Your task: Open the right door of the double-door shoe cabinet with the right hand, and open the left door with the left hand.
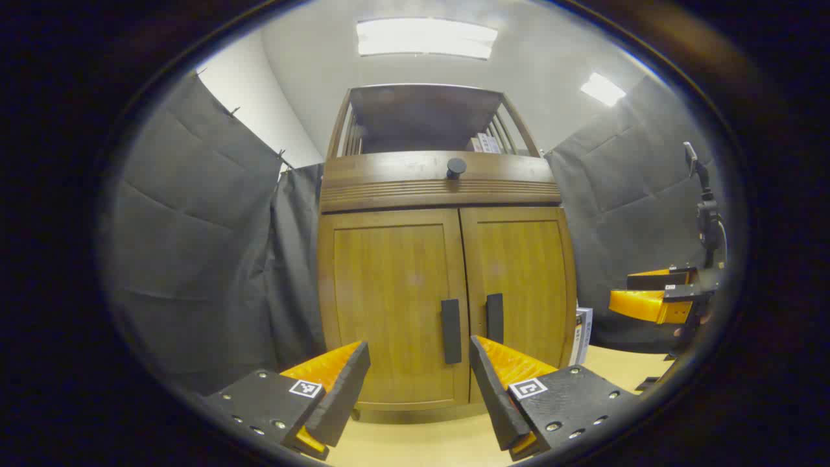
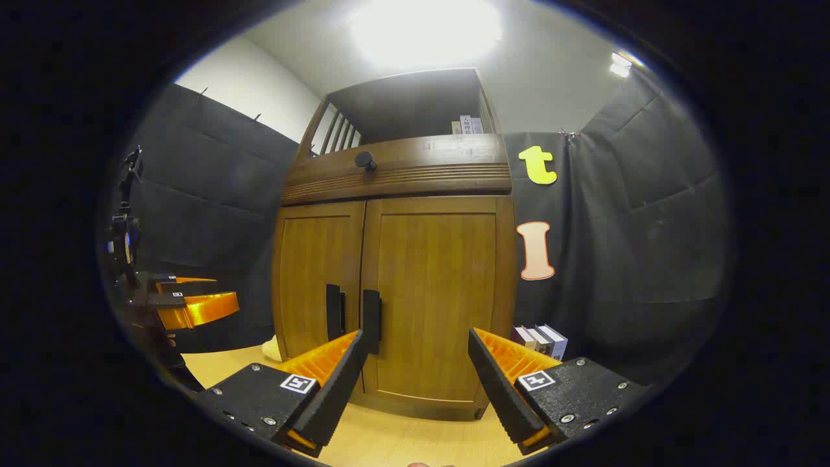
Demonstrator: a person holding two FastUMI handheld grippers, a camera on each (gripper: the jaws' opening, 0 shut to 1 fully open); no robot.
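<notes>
Both pairs of jaws stand wide apart and hold nothing, each facing the closed shoe cabinet.

Left gripper hangs short of the cabinet front, not touching it; between its spread fingers, a little beyond the tips, sits the left door with its dark upright handle, and the right door's handle stands just beside it, above the right-hand finger; both doors lie flush and shut; off to the right of those jaws the other gripper shows near the wall cloth; right gripper is likewise clear of the cabinet, the right door lying between its fingers, that door's handle just above the left-hand finger's tip; books stand on the floor beyond the right-hand finger, beside the cabinet; a round knob sits on the band above the doors.
</notes>
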